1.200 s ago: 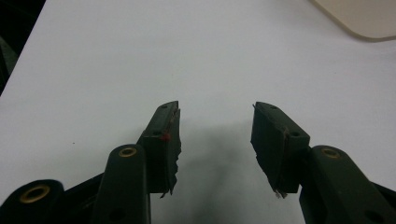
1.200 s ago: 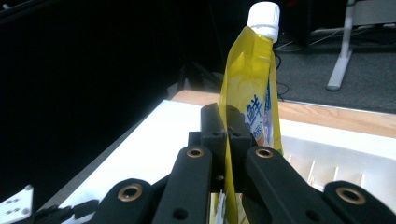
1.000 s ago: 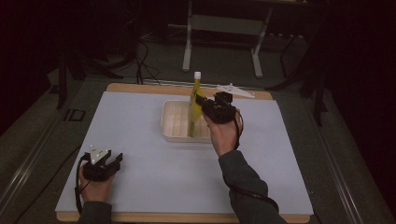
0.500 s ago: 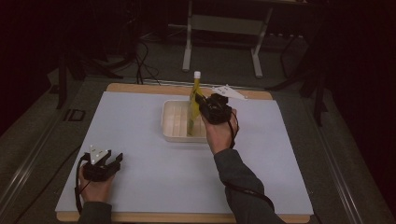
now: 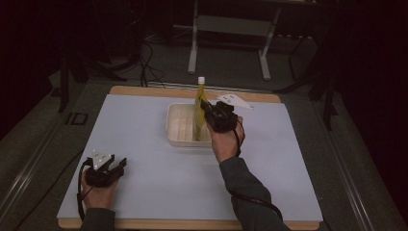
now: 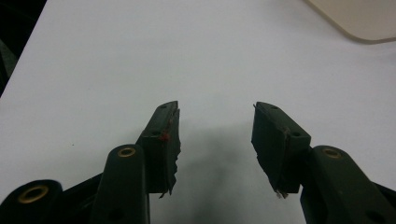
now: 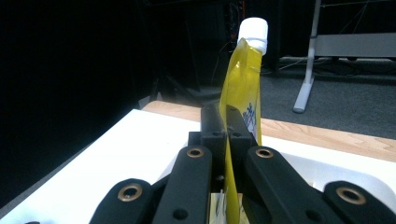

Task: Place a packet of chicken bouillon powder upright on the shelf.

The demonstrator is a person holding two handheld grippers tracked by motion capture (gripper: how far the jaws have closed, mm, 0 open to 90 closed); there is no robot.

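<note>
My left gripper [image 5: 111,166] rests at lower left, jaws spread wide; my right gripper [image 5: 208,113], centre frame, seems clamped tight, forearm reaching forward.

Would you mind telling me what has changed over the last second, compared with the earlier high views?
Very little. The right gripper, shut on the yellow pouch, has edged slightly toward the person, holding the pouch upright over the tray. The left gripper stays open and idle near the table's front left corner.
</note>
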